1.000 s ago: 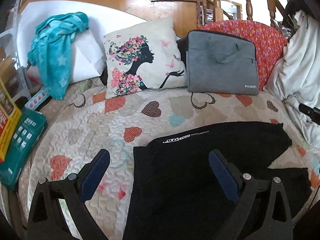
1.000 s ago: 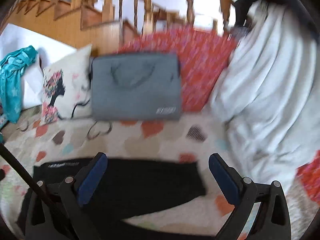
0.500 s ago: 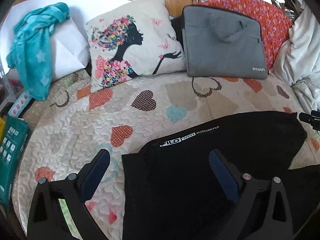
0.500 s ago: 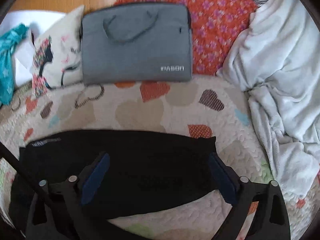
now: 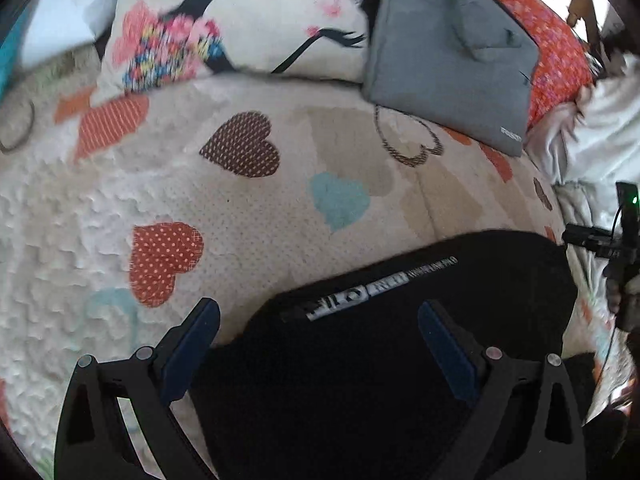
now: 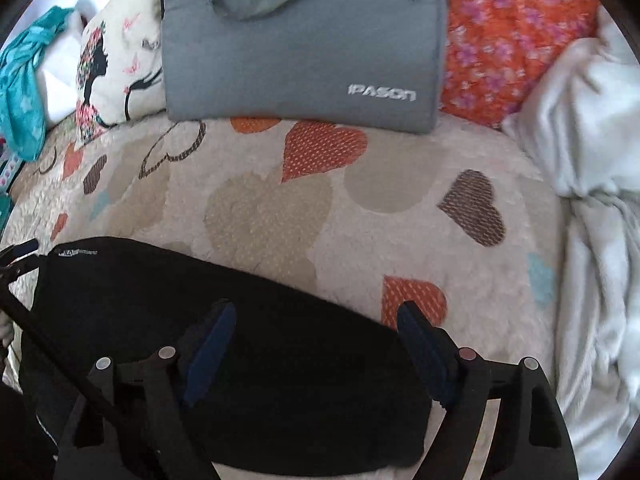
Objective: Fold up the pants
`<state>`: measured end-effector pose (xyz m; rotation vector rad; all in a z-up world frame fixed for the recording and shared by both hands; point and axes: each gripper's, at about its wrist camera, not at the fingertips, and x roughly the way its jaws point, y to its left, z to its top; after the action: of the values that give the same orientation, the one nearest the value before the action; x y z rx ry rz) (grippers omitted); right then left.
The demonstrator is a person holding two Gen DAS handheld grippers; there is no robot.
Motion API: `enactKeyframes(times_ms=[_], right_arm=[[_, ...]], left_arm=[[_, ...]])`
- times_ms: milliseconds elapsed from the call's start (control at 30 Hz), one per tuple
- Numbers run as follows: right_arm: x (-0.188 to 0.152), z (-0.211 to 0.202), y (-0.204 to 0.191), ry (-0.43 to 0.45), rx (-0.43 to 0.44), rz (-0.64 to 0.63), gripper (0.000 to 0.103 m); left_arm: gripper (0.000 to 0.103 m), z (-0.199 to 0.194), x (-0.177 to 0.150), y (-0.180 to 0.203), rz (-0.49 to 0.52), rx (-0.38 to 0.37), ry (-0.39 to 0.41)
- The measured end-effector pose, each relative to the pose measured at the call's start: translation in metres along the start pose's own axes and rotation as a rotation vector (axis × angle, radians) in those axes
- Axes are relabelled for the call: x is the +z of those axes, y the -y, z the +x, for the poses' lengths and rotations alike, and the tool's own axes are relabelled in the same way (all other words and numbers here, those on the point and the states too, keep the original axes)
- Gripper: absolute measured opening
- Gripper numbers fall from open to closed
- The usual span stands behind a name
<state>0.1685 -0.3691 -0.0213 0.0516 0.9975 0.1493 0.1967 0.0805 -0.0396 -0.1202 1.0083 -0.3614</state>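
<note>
Black pants (image 5: pixel 360 360) lie folded flat on a heart-print quilt (image 5: pixel 240 208), with a white logo strip (image 5: pixel 344 294) at the far left edge. My left gripper (image 5: pixel 318 328) is open and empty, low over the logo end, its jaws straddling the left corner. In the right wrist view the pants (image 6: pixel 200 320) run from the left to the lower middle. My right gripper (image 6: pixel 314 332) is open and empty, low over the right end of the pants. The right gripper's body shows at the right edge of the left wrist view (image 5: pixel 616 240).
A grey laptop bag (image 6: pixel 300 40) leans at the back, with a printed pillow (image 5: pixel 240 20) to its left and an orange floral cushion (image 6: pixel 512 32) to its right. A white blanket (image 6: pixel 592 200) is heaped on the right. A teal cloth (image 6: pixel 20 80) hangs at the far left.
Both grippers have dropped and tilted down toward the pants, so the pants fill more of each view. The right jaws have narrowed a little. Nothing was grasped.
</note>
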Motion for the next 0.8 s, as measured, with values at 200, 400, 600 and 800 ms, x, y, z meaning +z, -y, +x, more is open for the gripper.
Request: enactKeyframes(times_ms=[200, 400, 600, 800], right_arm=[[0.023, 0.041, -0.008, -0.043, 0.038, -0.061, 0.086], [0.025, 0.070, -0.018, -0.076, 0.035, -0.106, 0.090], [0.017, 0.062, -0.030, -0.068, 0.099, -0.115, 0.052], [0.004, 0.052, -0.052, -0.109, 0.159, -0.139, 0.007]], left_arm=[[0.099, 0.015, 0.006, -0.015, 0.005, 0.013, -0.021], [0.099, 0.035, 0.002, -0.002, 0.103, 0.004, -0.090], [0.017, 0.026, -0.001, 0.026, 0.189, 0.032, -0.131], [0.017, 0.011, -0.003, 0.028, 0.189, 0.069, -0.084]])
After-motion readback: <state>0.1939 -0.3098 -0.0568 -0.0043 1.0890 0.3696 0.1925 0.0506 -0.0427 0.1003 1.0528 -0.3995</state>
